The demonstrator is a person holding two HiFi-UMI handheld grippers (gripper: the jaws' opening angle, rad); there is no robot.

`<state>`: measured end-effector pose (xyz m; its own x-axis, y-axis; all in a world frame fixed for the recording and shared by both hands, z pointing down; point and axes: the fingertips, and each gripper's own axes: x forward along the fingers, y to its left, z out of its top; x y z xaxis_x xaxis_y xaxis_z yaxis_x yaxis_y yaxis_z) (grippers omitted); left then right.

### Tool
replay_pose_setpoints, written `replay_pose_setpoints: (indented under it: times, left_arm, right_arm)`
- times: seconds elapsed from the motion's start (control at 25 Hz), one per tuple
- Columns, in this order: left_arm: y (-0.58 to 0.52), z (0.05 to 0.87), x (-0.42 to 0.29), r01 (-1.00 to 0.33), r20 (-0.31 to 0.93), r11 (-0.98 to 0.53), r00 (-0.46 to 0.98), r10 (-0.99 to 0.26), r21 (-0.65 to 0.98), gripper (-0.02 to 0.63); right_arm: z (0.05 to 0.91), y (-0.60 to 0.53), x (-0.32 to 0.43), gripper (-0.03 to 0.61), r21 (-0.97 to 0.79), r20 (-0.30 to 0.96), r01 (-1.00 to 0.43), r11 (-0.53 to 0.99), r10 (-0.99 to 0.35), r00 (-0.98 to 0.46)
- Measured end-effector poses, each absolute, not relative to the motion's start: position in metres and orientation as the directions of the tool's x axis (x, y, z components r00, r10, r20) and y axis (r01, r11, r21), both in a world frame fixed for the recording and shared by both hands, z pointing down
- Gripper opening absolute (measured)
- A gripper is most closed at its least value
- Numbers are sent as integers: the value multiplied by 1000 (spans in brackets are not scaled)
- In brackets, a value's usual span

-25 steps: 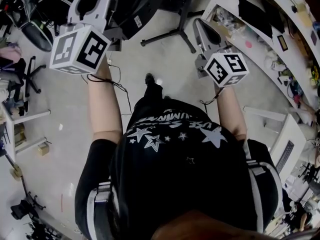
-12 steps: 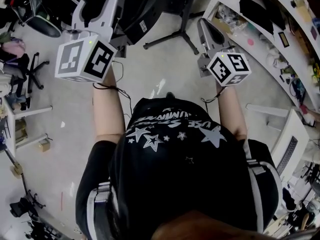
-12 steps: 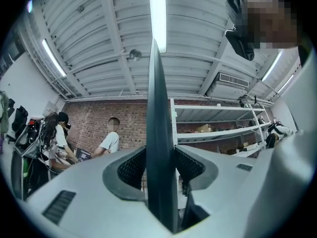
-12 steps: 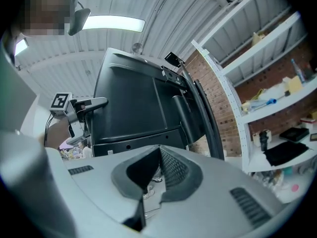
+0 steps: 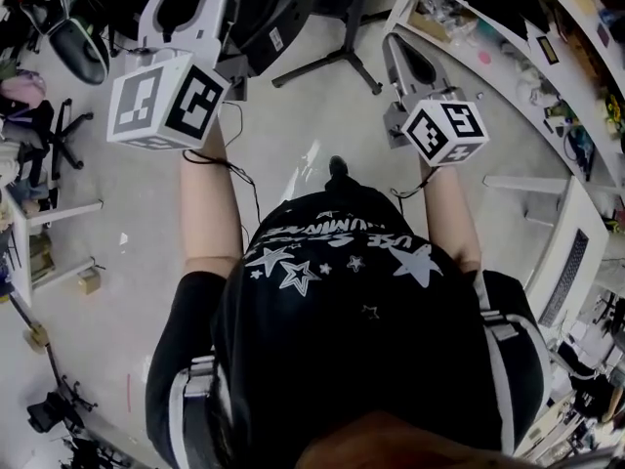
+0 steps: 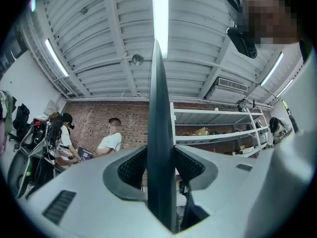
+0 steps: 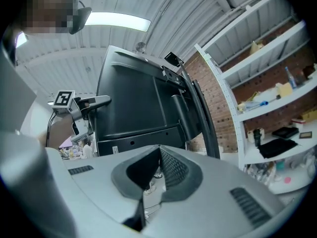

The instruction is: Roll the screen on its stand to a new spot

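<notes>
The black screen (image 5: 283,8) stands on its wheeled stand, whose dark legs (image 5: 337,62) spread over the pale floor at the top of the head view. My left gripper (image 5: 200,3) reaches up to the screen's left edge. In the left gripper view that thin dark edge (image 6: 159,108) runs upright between the jaws, and the left gripper (image 6: 161,157) is shut on it. My right gripper (image 5: 402,57) is held off to the right, apart from the screen. Its jaws (image 7: 158,150) are shut with nothing between them, facing the screen's back (image 7: 131,103).
White shelving (image 5: 488,47) packed with small items runs along the right. A white cabinet (image 5: 566,252) stands at right and office chairs (image 5: 59,135) and clutter at left. People sit by a brick wall (image 6: 111,143). A cable (image 5: 234,164) trails on the floor.
The left gripper keeps its hold on the screen's edge. The person's foot has stepped forward and both grippers have shifted slightly, the right one toward the shelving.
</notes>
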<state>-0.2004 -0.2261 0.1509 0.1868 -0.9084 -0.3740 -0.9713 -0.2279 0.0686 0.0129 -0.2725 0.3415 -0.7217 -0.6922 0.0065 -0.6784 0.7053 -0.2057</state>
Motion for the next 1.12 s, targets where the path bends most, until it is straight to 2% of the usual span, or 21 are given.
replay_pose_setpoints:
  times: [0.52, 1.12]
  left_arm:
    - [-125, 155, -209, -964, -387, -249, 195, -901, 94, 199]
    - [-32, 158, -173, -969, -415, -235, 182, -891, 79, 199]
  right_arm:
    - [352, -156, -11, 8, -182, 29, -689, 702, -696, -717]
    - [364, -77, 39, 8, -202, 34, -715, 669, -725, -688]
